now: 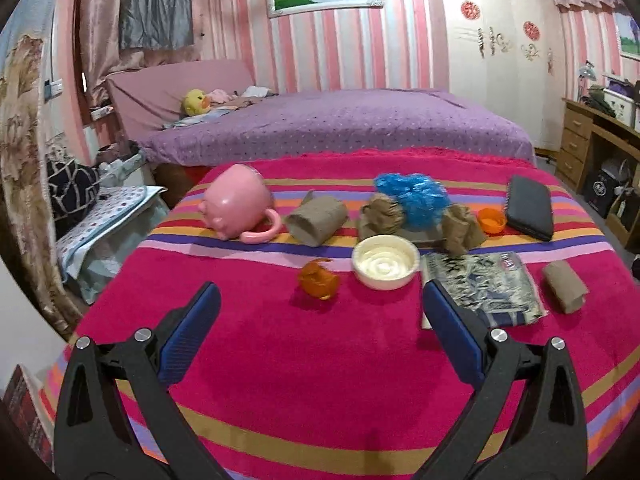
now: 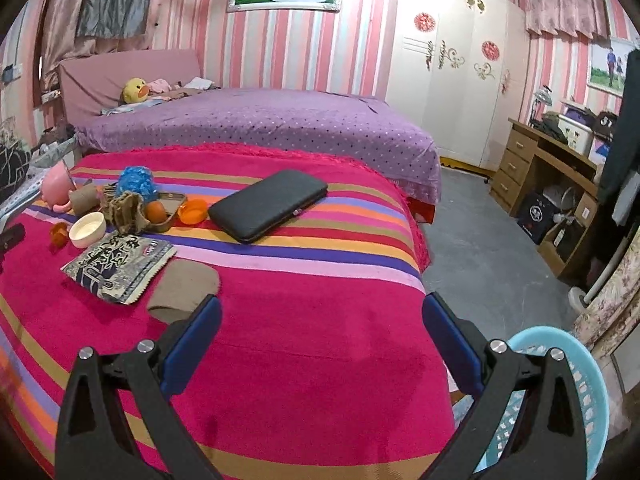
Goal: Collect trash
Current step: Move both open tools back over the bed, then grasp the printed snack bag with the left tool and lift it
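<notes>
A: While both tools are hovering over the striped desk (image 1: 280, 360), which one is nearer to any trash?

B: The right tool (image 2: 322, 330), I'd judge. Its jaws are standing wide apart and holding nothing, and the flattened cardboard tube (image 2: 184, 288) is lying just ahead of its left finger, touching the printed wrapper (image 2: 120, 266).

A: And the left tool (image 1: 320, 320)?

B: It is gaping open and empty too. The orange plastic scrap (image 1: 318, 279) is sitting straight ahead of it, between the fingers' line, with the white bowl (image 1: 386, 266) a little further forward and to the right.

A: How is the tube lying?

B: Its long axis is running slantwise, from near-left to far-right of the right tool, so the tool would probably need to shift left and close across the short side.

A: Where is the trash going?

B: Likely the blue basket (image 2: 580, 384), sitting on the floor below the right tool's right finger.
</notes>
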